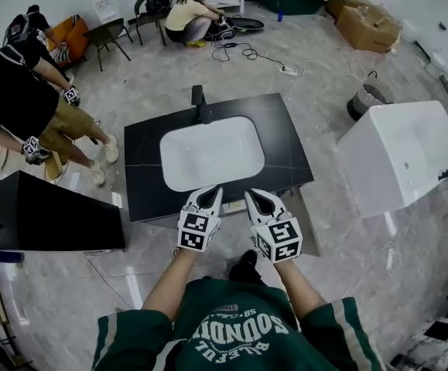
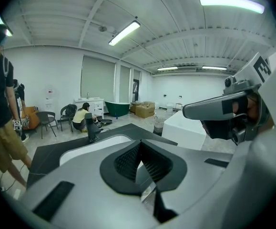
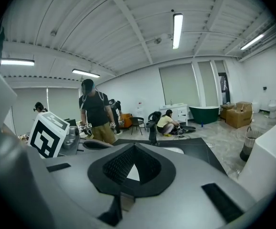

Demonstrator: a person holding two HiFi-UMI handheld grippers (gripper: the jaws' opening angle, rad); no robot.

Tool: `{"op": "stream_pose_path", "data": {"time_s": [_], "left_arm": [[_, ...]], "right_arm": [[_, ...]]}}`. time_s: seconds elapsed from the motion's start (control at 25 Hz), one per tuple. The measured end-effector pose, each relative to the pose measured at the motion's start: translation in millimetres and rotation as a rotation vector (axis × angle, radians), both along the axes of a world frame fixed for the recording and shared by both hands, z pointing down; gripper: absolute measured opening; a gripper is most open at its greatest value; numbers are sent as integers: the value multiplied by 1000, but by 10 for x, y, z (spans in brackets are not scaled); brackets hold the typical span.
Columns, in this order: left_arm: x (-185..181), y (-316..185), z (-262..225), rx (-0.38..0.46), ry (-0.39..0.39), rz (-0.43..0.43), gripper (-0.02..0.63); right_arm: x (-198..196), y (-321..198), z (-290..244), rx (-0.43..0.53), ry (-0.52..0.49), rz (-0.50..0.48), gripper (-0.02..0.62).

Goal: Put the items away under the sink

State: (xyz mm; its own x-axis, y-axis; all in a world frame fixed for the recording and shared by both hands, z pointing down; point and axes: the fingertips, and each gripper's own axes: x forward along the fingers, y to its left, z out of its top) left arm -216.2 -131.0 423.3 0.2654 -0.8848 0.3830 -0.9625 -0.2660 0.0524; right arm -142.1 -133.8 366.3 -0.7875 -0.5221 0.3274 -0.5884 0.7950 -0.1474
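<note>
Grippers, two: left gripper (image 1: pixel 213 192), right gripper (image 1: pixel 252 195), both closed, empty.
One sink (image 1: pixel 212 153), one faucet (image 1: pixel 200 103) on black bench (image 1: pixel 142 172); one tub (image 1: pixel 398 157) beside.

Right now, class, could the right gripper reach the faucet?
Probably yes, with a lean forward. The right gripper hovers at the counter's near edge, the faucet stands behind the basin, and nothing shows between them.

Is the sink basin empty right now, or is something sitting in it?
Empty: in the head view the white basin shows only its bare, smooth bowl, with no items lying in it.
</note>
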Motion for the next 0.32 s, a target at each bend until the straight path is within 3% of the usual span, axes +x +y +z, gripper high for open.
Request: {"op": "stream_pose_path", "data": {"time_s": [0.32], "left_arm": [[117, 121, 20, -24, 4, -2, 9]], "right_arm": [[119, 110, -63, -3, -1, -13, 41]]}}
